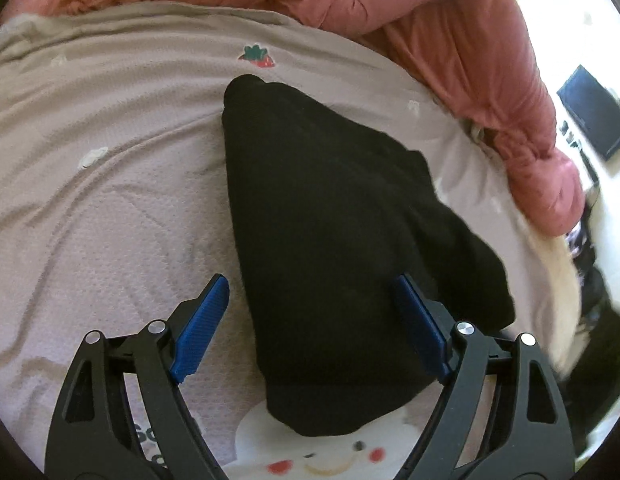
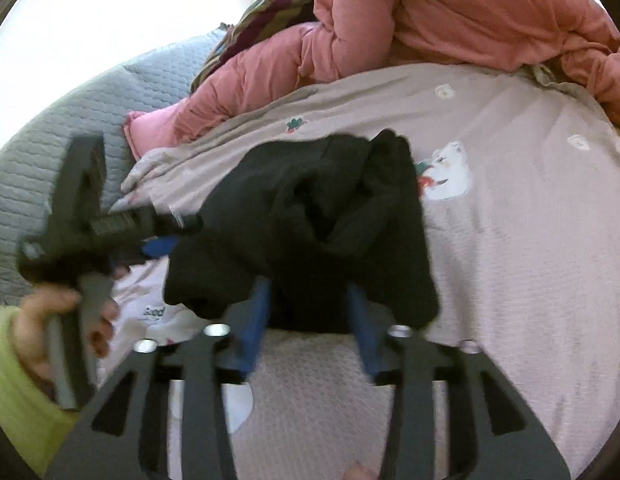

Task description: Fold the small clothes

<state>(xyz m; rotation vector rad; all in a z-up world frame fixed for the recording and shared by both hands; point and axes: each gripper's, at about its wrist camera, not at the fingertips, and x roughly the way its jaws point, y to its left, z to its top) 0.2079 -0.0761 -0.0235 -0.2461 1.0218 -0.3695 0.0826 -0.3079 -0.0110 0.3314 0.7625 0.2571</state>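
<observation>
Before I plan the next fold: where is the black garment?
The black garment lies on the printed bedsheet, below the pink duvet, between the open left gripper fingers; in the right wrist view it bunches ahead of the right gripper.

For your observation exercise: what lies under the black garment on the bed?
Under the black garment lies the beige printed bedsheet, with a smiling cartoon face showing at the garment's near edge. Whatever print or item sits beneath its middle is covered.
</observation>
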